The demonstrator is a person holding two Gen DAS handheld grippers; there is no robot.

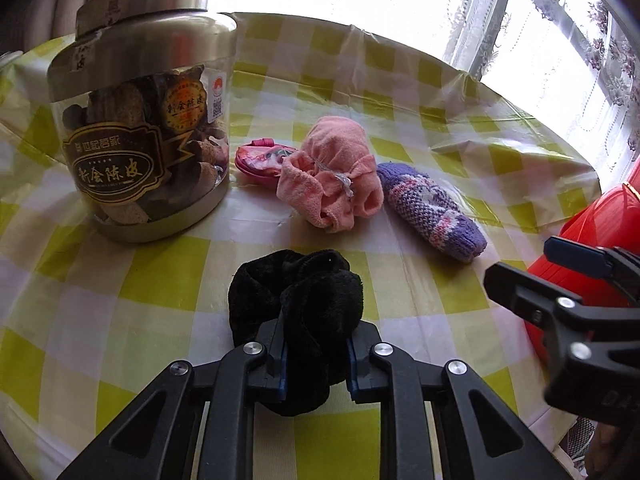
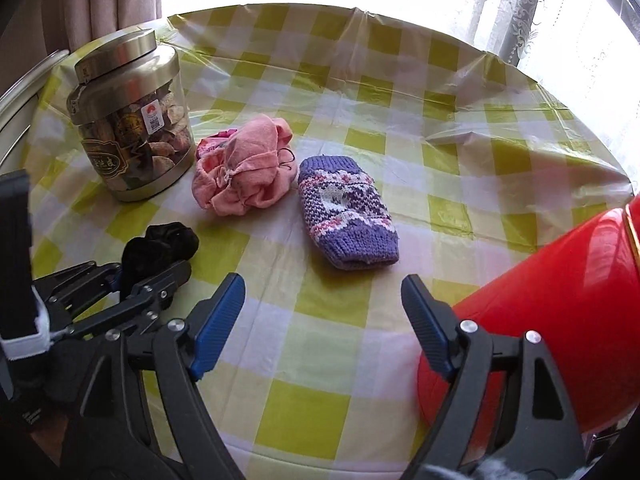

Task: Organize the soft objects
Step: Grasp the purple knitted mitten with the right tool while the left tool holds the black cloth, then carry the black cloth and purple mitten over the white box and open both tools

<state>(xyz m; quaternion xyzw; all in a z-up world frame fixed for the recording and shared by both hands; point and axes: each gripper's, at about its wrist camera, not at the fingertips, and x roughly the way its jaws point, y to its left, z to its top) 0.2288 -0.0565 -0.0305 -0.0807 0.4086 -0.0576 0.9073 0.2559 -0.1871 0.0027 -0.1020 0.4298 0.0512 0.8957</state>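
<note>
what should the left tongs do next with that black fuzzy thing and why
Probably lift it a little. The left tongs are shut on the black fuzzy cloth, which seems to rest on the checked tablecloth; the right tongs are open and empty.

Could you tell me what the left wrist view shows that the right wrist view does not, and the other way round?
Only the left wrist view shows the left gripper from behind, its pads pressed on the black fuzzy cloth, and the pink pouch in plain sight. Only the right wrist view shows the right gripper with its jaws wide apart and nothing between them. Both show the jar, the pink cloth bundle, the purple knitted piece, the red container and the checked tablecloth.
</note>
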